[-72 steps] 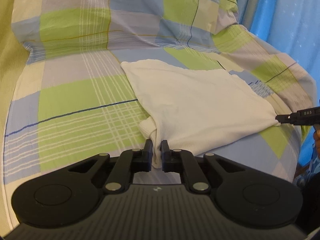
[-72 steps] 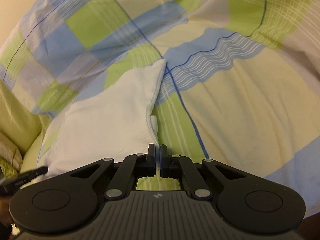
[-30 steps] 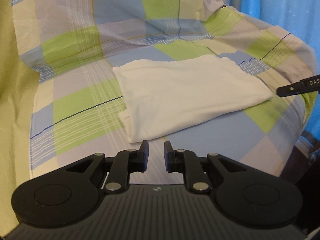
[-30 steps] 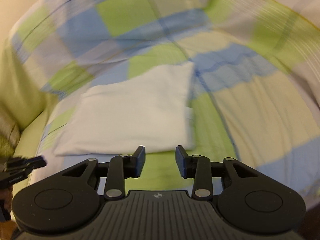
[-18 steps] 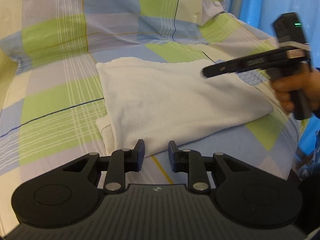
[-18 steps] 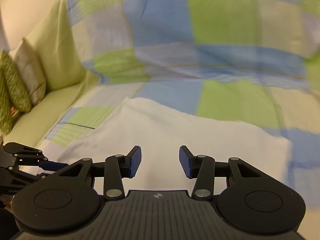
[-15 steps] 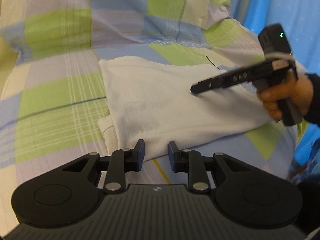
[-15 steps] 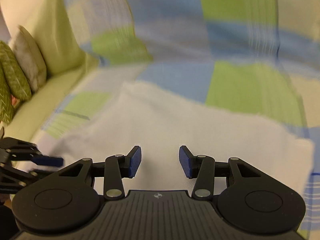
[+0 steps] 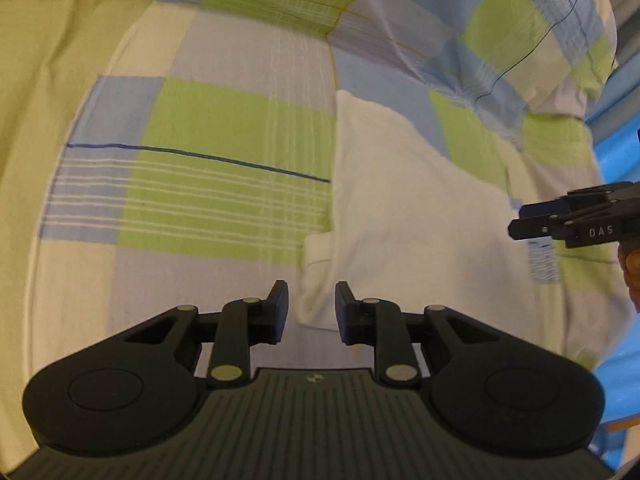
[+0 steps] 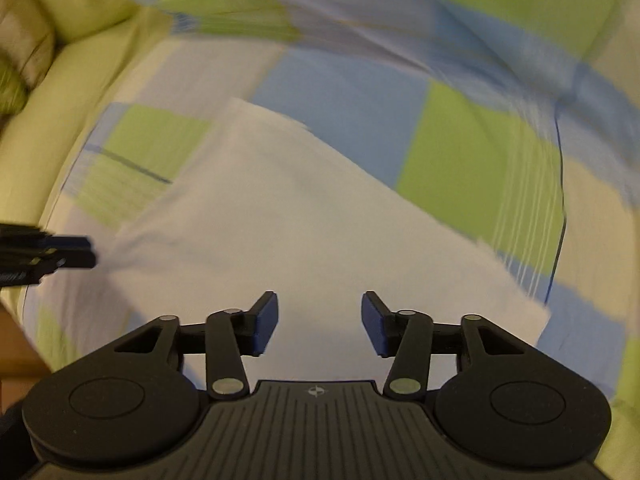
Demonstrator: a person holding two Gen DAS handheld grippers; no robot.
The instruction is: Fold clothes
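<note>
White knit cloth, a folded rectangular garment [image 9: 404, 216], lies flat on the green, blue and cream checked bedsheet [image 9: 224, 196], so I judge 1 fold is laid and the next needs a grip on its near corner. The left gripper [image 9: 311, 307] hovers there, jaws parted and empty; the right gripper [image 10: 319, 322] gapes wider above it, empty too. A yellow-green cushion [image 10: 76, 76] sits well clear; nothing obstructs.

A white garment [image 9: 404, 216] lies folded flat into a rough rectangle on the checked bedsheet [image 9: 224, 168], a lower layer's corner poking out.
</note>
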